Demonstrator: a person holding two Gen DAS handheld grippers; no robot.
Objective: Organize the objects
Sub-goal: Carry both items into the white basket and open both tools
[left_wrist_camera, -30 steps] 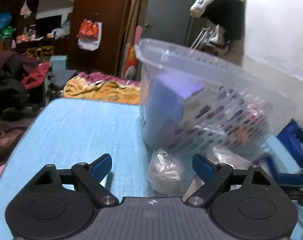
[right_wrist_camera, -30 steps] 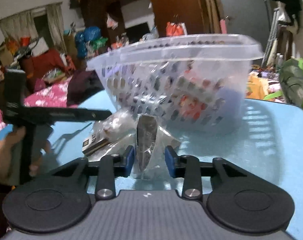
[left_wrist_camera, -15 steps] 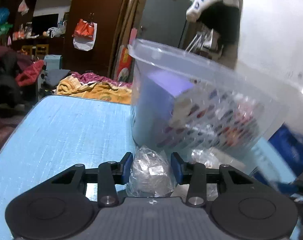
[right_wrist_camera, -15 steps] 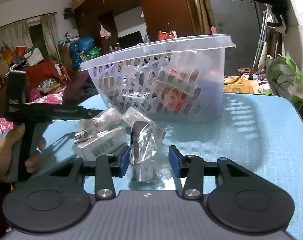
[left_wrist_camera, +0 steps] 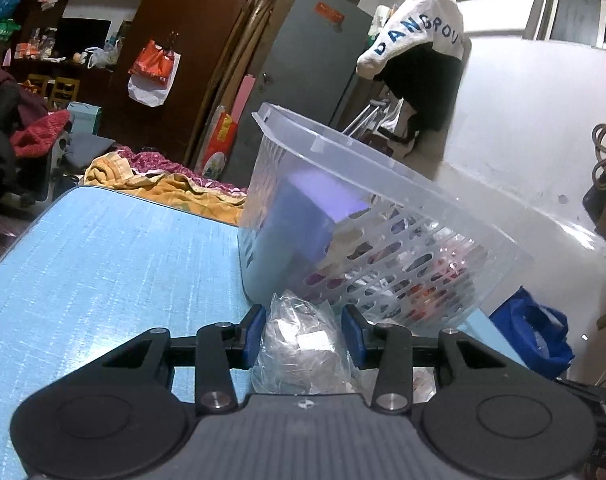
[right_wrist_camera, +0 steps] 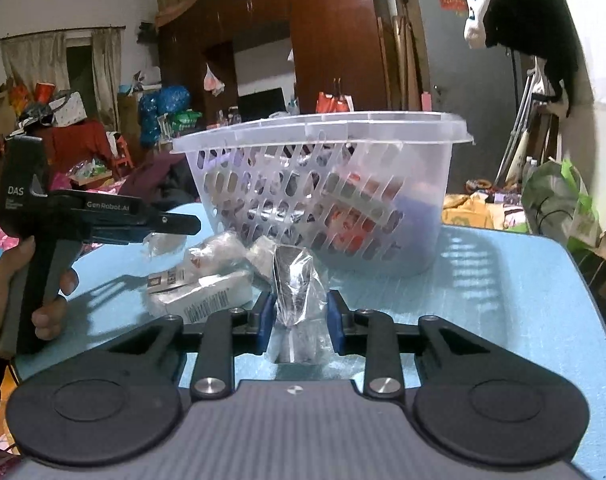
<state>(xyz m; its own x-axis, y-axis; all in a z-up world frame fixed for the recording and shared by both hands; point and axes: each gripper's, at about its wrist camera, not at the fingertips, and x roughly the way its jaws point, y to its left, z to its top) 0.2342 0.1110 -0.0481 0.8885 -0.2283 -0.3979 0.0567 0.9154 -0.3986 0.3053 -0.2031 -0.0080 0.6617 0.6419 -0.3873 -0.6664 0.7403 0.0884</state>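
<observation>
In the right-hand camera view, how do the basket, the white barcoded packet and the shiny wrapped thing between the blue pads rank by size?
1. Clear plastic basket, clearly largest.
2 and 3. White barcoded packet and shiny wrapped item: they look alike, and the wrapped item sits nearer the camera, so I won't rank them.
</observation>
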